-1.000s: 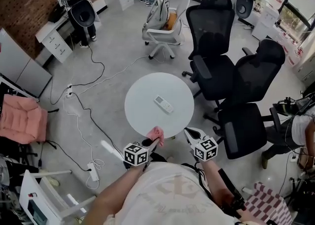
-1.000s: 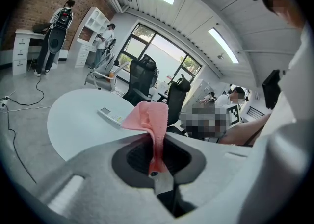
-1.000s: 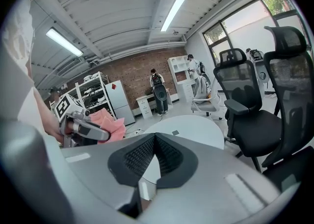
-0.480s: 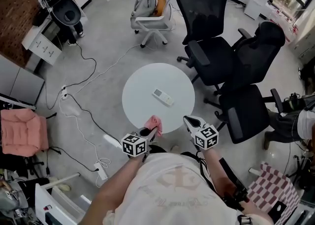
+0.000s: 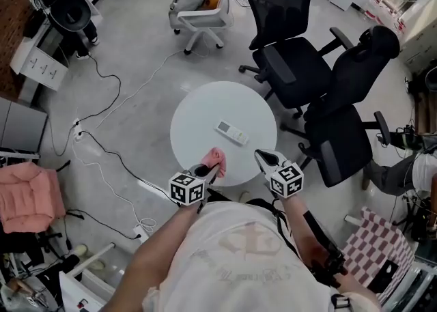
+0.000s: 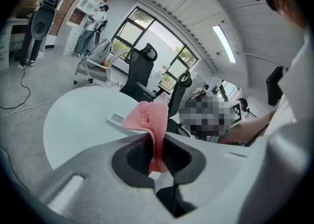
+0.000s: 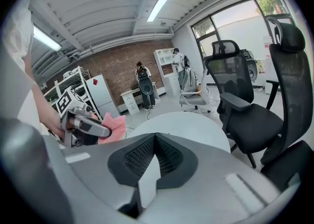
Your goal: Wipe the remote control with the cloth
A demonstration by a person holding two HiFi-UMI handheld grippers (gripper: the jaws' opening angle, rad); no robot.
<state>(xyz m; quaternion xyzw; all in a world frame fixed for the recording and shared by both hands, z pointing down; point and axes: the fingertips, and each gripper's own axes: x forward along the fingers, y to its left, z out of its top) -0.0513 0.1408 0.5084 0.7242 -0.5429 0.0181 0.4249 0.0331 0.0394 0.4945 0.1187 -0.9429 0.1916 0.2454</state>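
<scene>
Across white surface (image 5: 198, 116), carry left gripper (image 5: 207, 169), clamped on cloth (image 5: 216, 158), from near edge to central remote (image 5: 232, 132) and press flat, bracing remote with shut, empty right gripper (image 5: 263, 159).

We see the pink cloth (image 6: 149, 120) pinched in the left gripper (image 6: 156, 142) as soft, fleecy fabric, set against jaws of matt grey plastic with a ribbed black lining, and the right gripper (image 7: 154, 137) looks made the same way. Ahead of both grippers the round table (image 5: 205, 116) has a smooth, matt white top, and the remote control (image 5: 232, 132) on it looks like pale hard plastic. Beyond the right gripper the office chairs (image 7: 230, 66) show black mesh backs, and the floor (image 5: 136, 65) looks like smooth grey concrete.
</scene>
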